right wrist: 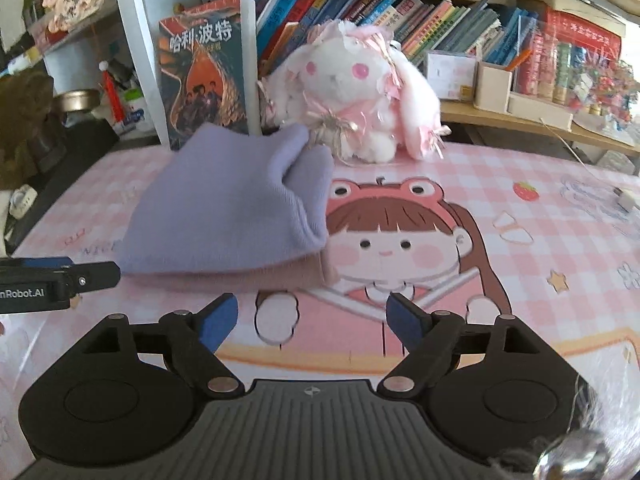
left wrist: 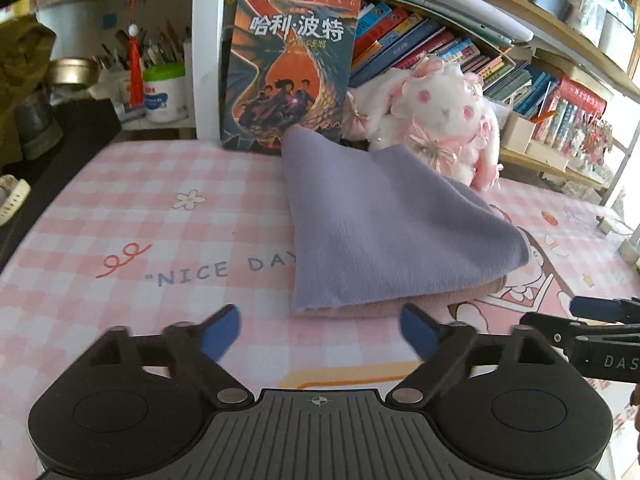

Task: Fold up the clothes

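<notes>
The purple knit garment [left wrist: 384, 232] lies on the pink checked table mat [left wrist: 140, 220], doubled over on a pinkish layer [left wrist: 360, 310] that shows as a strip along its near hem. In the left wrist view it is broad at the near edge and narrows toward the far end, which rests just in front of the upright book [left wrist: 288, 68] and beside the white plush rabbit [left wrist: 444, 120]. So its long axis runs from near to far, away from both grippers, with the wide hem pointing toward them. In the right wrist view the far end splits into 2 rounded lobes [right wrist: 296, 148]; whether these are sleeves or a fold I cannot tell.

The garment sits straight ahead of the left gripper [left wrist: 320, 334], whose blue-padded fingers are spread wide with nothing between them, flanking the near hem just short of it. For the right gripper [right wrist: 312, 322], likewise spread and holding nothing, the cloth lies ahead and to the left, its right fold edge [right wrist: 320, 216] nearest. The left gripper is the nearer one to the hem.

The cloth already lies doubled; this would fit a fold just laid down and let go, or a half-folded piece about to be taken up for another fold.
</notes>
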`<state>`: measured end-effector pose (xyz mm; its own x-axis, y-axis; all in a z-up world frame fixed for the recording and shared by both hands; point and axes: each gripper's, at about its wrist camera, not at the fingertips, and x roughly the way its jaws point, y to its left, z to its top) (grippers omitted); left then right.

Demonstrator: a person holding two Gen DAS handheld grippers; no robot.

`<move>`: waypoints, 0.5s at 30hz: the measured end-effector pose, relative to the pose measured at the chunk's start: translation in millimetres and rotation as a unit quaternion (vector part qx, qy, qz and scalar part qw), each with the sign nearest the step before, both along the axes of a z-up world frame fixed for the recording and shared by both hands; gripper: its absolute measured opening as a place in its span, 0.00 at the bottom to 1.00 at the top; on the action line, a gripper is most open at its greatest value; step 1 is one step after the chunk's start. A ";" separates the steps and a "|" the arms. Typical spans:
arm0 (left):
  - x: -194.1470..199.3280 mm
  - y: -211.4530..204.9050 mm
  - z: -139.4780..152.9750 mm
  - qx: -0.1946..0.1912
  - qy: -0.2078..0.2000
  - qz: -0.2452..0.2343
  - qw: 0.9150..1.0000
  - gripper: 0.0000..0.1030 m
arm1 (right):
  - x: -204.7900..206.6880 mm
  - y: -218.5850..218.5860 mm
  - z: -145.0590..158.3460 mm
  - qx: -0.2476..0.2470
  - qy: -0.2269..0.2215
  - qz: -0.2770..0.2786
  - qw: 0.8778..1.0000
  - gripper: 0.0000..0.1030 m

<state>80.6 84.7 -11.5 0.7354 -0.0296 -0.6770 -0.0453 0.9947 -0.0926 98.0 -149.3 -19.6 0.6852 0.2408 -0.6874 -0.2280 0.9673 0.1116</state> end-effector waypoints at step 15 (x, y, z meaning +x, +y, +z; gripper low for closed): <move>-17.7 0.7 -3.6 -0.008 0.009 0.004 1.000 0.97 | -27.8 7.1 -4.8 -0.014 0.011 -0.017 1.000 0.89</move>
<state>62.9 85.4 -15.1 0.7227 -0.0354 -0.6903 -0.0545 0.9927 -0.1079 70.2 -142.3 -24.4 0.6769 0.1971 -0.7092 -0.1920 0.9774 0.0884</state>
